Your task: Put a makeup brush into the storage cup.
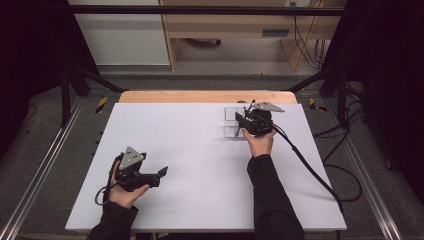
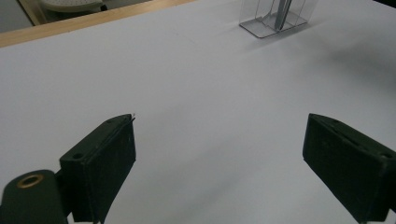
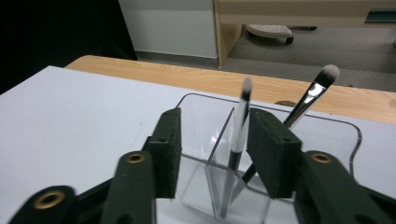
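Risk: withdrawing the right hand-held gripper (image 3: 212,154) carelessly could clip the slim black-handled makeup brush (image 3: 238,140) standing between its part-open jaws, tipping the clear acrylic divided holder (image 3: 327,123) at the white table's (image 1: 200,150) far edge. Pads look clear of the brush. Left hand-held gripper (image 2: 219,163) wide, empty, well apart from the holder.

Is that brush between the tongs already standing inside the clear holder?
Yes. The brush stands nearly upright, its handle down inside the clear holder, between the right tongs, which stand apart.
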{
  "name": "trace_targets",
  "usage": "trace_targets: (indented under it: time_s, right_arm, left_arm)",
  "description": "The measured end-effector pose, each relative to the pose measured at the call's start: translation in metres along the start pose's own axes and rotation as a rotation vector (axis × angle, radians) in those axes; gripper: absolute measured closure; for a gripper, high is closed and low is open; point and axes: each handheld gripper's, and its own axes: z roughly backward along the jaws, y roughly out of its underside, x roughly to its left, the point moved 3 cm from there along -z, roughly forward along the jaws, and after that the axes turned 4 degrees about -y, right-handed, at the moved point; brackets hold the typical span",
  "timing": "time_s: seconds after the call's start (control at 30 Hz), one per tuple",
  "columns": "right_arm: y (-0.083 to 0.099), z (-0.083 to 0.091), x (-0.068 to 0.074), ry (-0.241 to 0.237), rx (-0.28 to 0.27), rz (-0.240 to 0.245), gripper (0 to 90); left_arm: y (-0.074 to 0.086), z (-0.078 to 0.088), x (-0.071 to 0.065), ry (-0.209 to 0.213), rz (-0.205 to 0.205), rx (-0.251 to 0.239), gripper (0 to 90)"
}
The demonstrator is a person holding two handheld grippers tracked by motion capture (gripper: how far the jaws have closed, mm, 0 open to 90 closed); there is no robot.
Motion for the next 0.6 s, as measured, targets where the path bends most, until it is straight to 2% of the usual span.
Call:
trace_targets:
  time_s: [0.37,0.6]
  right_arm:
    - [0.006,0.023,0.005,-0.029,-0.002,0.047,29.6]
    - [0.013,0.038,0.009,-0.059,-0.011,0.058,19.2]
  left_arm:
    - [0.000,0.000,0.000,-0.003,0.001,-0.001,8.4]
    - [0.001,-0.001,0.001,-0.002,0.000,-0.002,8.1]
